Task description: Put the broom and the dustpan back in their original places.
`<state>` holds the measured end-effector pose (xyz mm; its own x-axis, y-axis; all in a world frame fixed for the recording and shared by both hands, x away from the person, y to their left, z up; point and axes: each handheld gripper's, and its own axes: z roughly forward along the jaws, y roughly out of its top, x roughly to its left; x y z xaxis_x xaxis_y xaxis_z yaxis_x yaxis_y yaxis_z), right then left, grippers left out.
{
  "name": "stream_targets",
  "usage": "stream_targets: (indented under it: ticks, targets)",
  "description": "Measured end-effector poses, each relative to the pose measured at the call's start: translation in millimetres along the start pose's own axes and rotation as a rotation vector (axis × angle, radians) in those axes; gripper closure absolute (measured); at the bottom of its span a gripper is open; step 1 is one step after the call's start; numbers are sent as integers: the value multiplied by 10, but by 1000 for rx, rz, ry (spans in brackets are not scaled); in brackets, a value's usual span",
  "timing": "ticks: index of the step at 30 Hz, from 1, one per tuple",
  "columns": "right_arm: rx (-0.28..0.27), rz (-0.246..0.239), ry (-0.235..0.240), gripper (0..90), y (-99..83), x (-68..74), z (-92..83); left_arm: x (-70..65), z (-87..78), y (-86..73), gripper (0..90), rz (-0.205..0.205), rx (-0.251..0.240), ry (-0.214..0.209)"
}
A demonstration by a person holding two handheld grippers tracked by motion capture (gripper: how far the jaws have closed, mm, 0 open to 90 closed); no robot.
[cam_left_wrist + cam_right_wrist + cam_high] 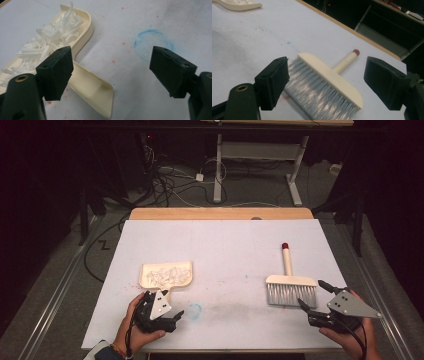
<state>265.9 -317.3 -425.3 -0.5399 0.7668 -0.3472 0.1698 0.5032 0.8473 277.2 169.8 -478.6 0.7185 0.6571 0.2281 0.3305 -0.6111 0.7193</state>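
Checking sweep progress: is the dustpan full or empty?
Loaded: the dustpan lies flat on the table with a heap of white scraps in its tray. Both grippers are open, holding nothing.

The room is dim, its edges falling into near black. A table (220,213) with a light wooden top stands in the middle, most of it covered by a white sheet (220,245) marked with faint grey smudges, red specks and a blue ring stain (195,310). Grey carpet (65,285) covers the floor. Beyond the table, a tangle of cables (170,182) lies on the carpet beside the white legs of a second desk (218,165). Dark stands flank both sides.
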Motion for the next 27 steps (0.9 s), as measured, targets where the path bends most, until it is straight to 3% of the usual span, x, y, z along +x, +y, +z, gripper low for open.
stream_targets:
  ticks: [6,10,14,27]
  targets:
    - [-4,1,8,205,-140,26,-16,-10,-1,-1,187,0,-4,-1]
    - [-14,0,25,197,-218,51,-22,-32,-19,5,187,7,-13,22]
    - [13,17,40,197,-298,67,11,-42,-17,11,187,11,-11,20]
    - [3,-5,23,197,-229,156,-54,-58,-13,11,187,25,-14,3]
